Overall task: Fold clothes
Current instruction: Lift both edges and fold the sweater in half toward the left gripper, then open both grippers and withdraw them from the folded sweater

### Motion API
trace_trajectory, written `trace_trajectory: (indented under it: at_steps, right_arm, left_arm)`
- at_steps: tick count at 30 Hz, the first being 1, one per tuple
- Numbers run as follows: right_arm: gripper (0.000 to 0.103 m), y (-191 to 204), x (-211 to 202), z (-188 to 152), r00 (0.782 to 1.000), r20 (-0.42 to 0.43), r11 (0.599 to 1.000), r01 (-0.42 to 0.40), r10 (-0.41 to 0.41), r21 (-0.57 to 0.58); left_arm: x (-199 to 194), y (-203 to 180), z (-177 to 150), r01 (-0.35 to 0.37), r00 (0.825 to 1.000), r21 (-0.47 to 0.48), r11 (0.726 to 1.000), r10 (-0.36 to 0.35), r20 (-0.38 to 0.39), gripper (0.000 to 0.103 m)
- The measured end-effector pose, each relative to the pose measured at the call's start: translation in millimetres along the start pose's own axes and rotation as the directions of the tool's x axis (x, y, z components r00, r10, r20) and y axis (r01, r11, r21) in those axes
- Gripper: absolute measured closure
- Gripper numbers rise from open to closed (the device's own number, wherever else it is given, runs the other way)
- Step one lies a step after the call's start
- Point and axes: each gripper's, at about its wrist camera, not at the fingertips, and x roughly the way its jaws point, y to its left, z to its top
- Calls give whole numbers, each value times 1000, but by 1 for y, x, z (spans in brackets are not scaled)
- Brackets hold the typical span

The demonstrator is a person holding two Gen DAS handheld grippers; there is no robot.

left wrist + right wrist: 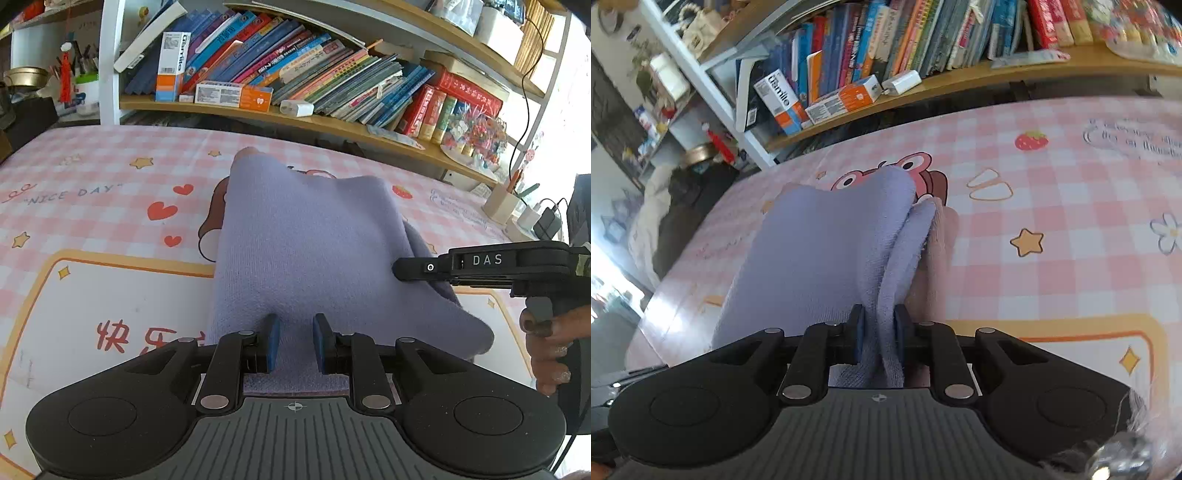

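Observation:
A lavender knit garment (310,240) lies folded on the pink checked table cover (92,206). My left gripper (295,341) is open, its blue pads (272,343) resting over the garment's near edge with cloth under the gap. My right gripper (880,332) is shut on the garment's folded layers (827,258) and lifts them; it shows in the left wrist view (400,268) at the garment's right side. A pinkish cloth (938,258) lies under the right edge.
A wooden shelf (295,118) packed with books (314,70) and boxes runs along the far table edge. A pen holder (502,206) and chargers stand at the far right. The cover (1052,229) extends right of the garment.

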Motion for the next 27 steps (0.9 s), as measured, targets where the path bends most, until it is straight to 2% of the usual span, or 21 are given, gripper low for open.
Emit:
trace_trajectory:
  at_steps: [4,6,9,13,21,27]
  right_arm:
    - [80,3,-8,-1,1000,12,1000,13,-13,-4]
    - [59,7,-18,0,999,31,999,36,-36,-11]
    - [44,12,-36,-3,996,68,999,51,-51,7]
    - [36,21,-55,-15,990,96,994,98,-104,57]
    - [25,58,-74,-53,952,101,957,288,-289,31]
    - [23,73,-80,-77,927,81,929,357,-365,100]
  left_arm:
    - [-11,0,0,-2,999,-5,1000,2,40,82]
    - [-18,0,2,5,998,-8,1000,-5,66,77]
    - [-28,2,7,13,995,-6,1000,-12,95,71]
    - [-41,5,11,28,992,16,999,-29,122,57]
    - [-55,10,3,54,993,117,992,-66,101,49]
    - [-62,27,-5,97,992,139,986,-107,65,41]
